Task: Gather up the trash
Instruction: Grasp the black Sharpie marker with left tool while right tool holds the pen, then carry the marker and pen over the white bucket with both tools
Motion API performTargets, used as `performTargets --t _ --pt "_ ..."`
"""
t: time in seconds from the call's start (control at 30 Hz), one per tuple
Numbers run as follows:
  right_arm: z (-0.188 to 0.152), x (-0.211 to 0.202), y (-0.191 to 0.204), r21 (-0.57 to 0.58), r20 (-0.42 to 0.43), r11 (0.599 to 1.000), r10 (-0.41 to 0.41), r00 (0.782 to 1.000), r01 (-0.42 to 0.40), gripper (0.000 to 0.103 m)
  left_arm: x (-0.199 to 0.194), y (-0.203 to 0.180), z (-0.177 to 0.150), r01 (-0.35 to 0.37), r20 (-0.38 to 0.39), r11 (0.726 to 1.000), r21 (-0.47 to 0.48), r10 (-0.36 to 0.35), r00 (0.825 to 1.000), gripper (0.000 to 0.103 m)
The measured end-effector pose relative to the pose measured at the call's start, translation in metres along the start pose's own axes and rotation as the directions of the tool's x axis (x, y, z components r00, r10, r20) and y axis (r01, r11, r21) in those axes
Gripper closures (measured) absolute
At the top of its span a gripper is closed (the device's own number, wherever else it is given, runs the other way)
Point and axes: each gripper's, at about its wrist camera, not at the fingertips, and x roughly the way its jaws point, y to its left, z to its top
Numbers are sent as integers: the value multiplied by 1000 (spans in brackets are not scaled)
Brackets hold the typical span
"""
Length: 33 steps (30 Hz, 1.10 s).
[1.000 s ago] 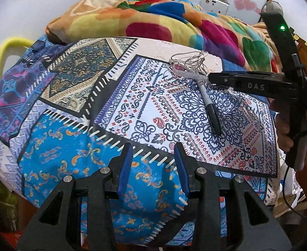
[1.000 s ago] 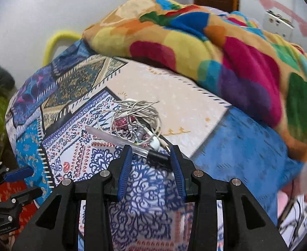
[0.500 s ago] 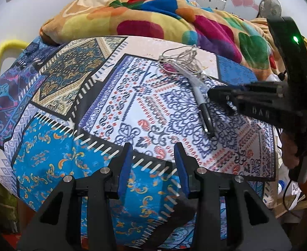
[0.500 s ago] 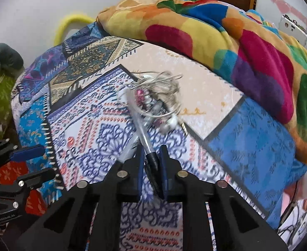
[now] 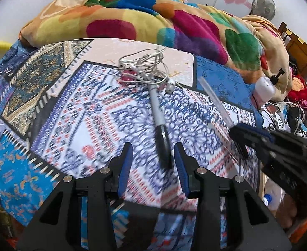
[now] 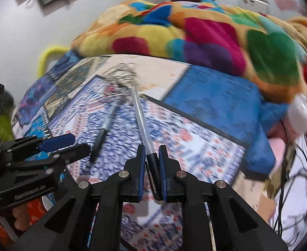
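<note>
A clear pen (image 6: 141,118) with a black cap is clamped between the fingers of the right tool (image 6: 152,163) and now hangs lifted above the bed (image 5: 103,113), having been down at the bedspread half a second ago. A second grey pen (image 5: 159,115) lies on the patterned cover, its tip touching a tangle of white earphone wire (image 5: 145,69). The left tool (image 5: 152,163) has moved closer, jaws wide, framing that pen's dark end.

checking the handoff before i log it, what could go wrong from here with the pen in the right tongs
1. The right tongs pinch the clear pen only at its black cap end, so the long barrel could swing or slip out.
2. The left tongs are open over the second pen, whose far end lies against the tangled earphones; lifting it may drag the cord.
</note>
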Motion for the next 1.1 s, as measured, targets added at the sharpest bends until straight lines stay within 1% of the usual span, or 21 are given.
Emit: performTargets --t 0.07,0.13,0.17,0.2,0.23,0.27,0.4,0.47,0.63,0.77,0.9,0.97,1.1 --pt "-4 -3 -7 33 9 999 -20 1000 20 91 8 -6 2 -15 -4 1000 1 15 1000 63" --pt "-7 -6 -9 51 24 998 -34 999 33 91 11 -14 2 -57 14 998 23 57 998 63" --pt "-9 -8 -9 60 30 998 -37 999 35 91 13 -16 2 -71 17 997 35 70 997 65" --pt "-10 -9 -9 65 35 997 -32 999 29 91 13 -19 1 -93 27 995 47 92 995 77" --pt "-11 -9 -8 67 38 997 -29 999 26 91 13 -21 -1 -119 36 991 62 117 993 83" --pt "-12 -9 -7 66 39 997 -34 999 31 91 13 -21 -2 -124 40 989 75 121 992 91" --pt "-16 -7 -3 56 35 998 -41 999 39 91 7 -17 -14 -115 35 988 100 112 993 91" --pt "-17 -4 0 51 28 998 -38 999 37 91 0 -13 -25 -114 29 986 118 112 993 91" --pt "-26 -5 6 19 14 999 -50 999 49 91 -18 1 -50 -83 -9 987 140 85 996 91" --pt "-30 1 16 -15 4 998 -65 998 65 93 -18 2 -52 -69 -14 987 146 72 997 91" --pt "-32 3 21 -35 3 997 -75 997 75 93 -14 0 -47 -74 11 986 153 73 997 90" --pt "-32 3 19 -35 -7 997 -65 998 65 91 -12 0 -45 -69 23 986 150 67 998 90" --pt "-34 3 19 -50 -17 997 -60 998 59 91 -10 0 -43 -65 40 986 151 59 997 90"
